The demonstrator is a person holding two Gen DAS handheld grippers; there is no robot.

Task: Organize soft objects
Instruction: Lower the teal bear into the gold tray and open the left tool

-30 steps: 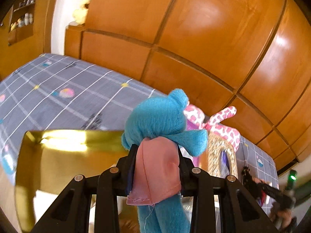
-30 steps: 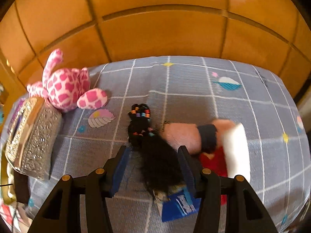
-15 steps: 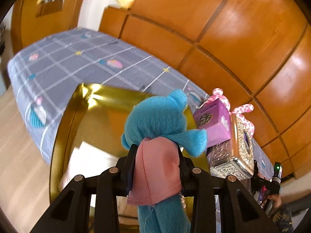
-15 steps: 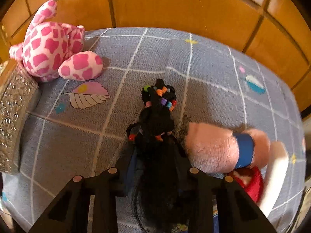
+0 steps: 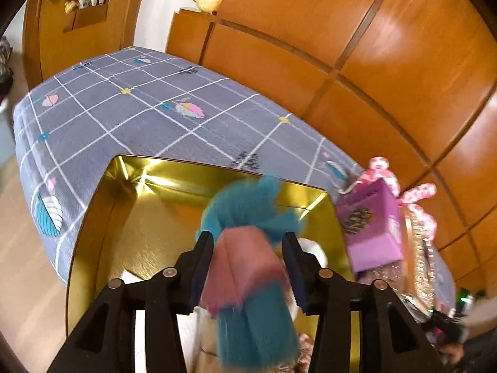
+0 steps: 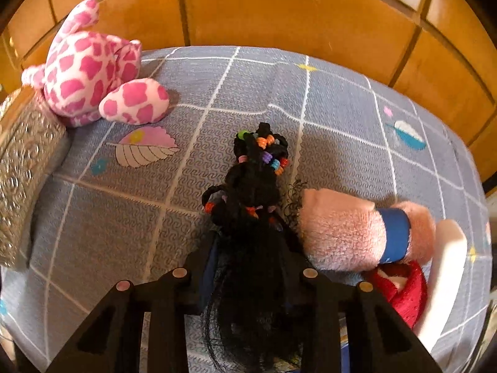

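no readable text, labels or numbers anywhere

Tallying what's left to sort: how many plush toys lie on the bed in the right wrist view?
2: the pink-spotted plush far left beside the silver box; the fuzzy pink plush at right. Others may be hidden.

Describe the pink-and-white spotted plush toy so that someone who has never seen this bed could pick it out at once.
Start at the grey bedspread with white grid lines that runs along the orange wooden wall panels. At its far left, the pink-and-white spotted plush toy sits against a silver embossed box. It alone has bright pink blotches on white; the nearby fuzzy pale-pink plush with a blue band is plain.
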